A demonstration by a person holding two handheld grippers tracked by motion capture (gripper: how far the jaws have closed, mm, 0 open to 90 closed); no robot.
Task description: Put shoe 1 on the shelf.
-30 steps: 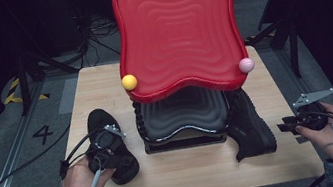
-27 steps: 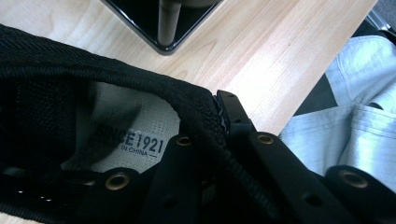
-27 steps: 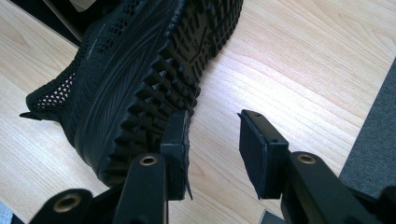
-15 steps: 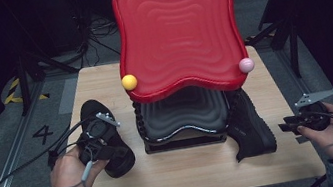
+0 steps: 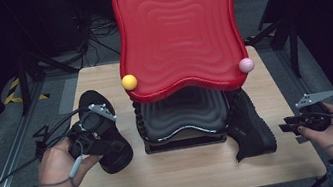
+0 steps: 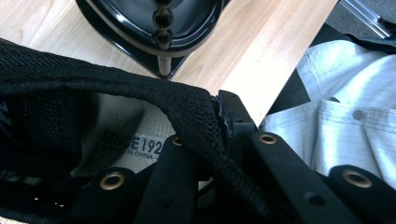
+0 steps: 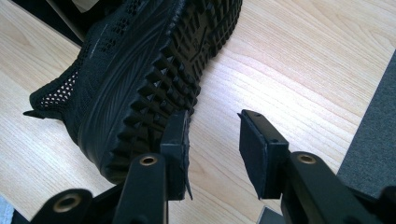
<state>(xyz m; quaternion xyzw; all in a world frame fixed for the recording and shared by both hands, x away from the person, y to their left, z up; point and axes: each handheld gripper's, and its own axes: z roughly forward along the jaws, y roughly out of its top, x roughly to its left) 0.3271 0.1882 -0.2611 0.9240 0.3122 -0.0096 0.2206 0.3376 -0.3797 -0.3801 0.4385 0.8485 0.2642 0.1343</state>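
A wooden table (image 5: 192, 170) seen from above, with a two-shelf rack (image 5: 183, 116) at its centre: a red top shelf and a black lower shelf, both bare of shoes. At about eight o'clock from the rack, the left gripper (image 5: 92, 135) is clamped on the collar of a black shoe (image 5: 113, 152), apparently lifting it off the wood. At four o'clock a second black shoe (image 5: 251, 130) lies tipped on its side against the rack. The right gripper (image 5: 294, 126) waits near it, jaws parted and empty. Likely one shoe is being moved; shelving both remains.
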